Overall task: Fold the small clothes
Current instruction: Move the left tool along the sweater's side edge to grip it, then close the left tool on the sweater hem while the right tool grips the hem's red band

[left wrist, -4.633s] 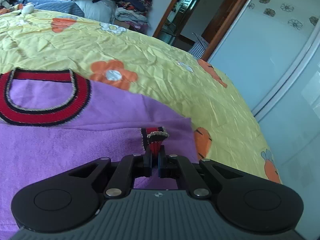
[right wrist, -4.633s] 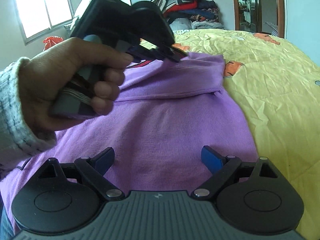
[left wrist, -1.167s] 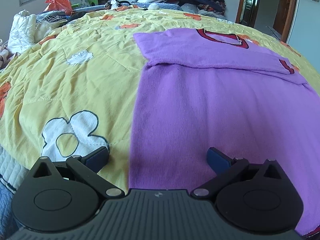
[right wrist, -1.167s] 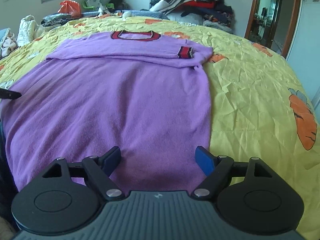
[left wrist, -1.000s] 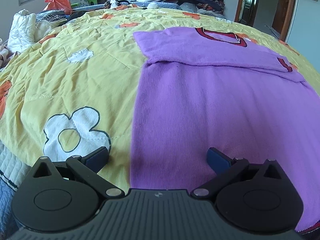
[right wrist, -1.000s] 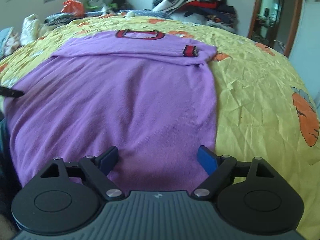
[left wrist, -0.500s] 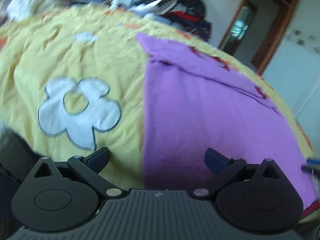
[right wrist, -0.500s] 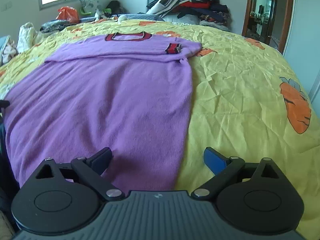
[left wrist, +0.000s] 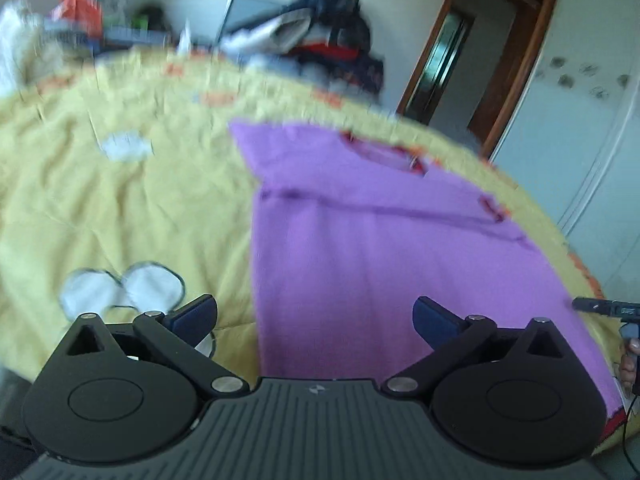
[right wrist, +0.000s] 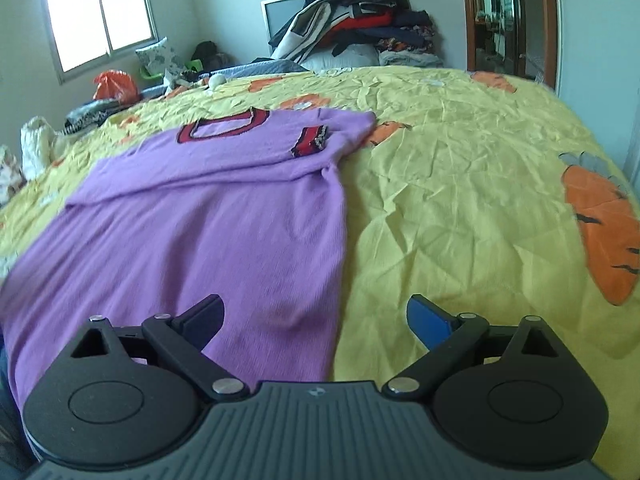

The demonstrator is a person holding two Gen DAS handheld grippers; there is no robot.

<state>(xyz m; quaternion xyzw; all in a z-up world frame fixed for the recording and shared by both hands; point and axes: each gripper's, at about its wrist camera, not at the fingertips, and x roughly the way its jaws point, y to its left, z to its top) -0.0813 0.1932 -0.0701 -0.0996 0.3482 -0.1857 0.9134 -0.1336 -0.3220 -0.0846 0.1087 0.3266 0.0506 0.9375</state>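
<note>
Purple sweater (right wrist: pixel 208 240) lies flat on the bed (right wrist: pixel 460 208), neck end far from the cameras, hem nearest; both sleeves are folded in across the chest, red-striped cuff (right wrist: pixel 310 142) resting on top near the neckband (right wrist: pixel 224 126). Left tongs (left wrist: pixel 316 314) are spread wide with nothing btwn them, straddling the garment's left edge near the hem (view is motion-blurred, so contact w/ fabric can't be judged). Right tongs (right wrist: pixel 314 316) have just been opening and stand spread wide, empty, straddling the right edge near the hem. Handling assessment: knit is soft, light and limp, w/ no stiffness of its own; it'll likely sag and drag if lifted at one point, and the folded sleeves could slide off. Recommended hold: both hem corners, one per tongs, pinching both layers at the ribbed edge, then carry the hem evenly toward the neckband.
</note>
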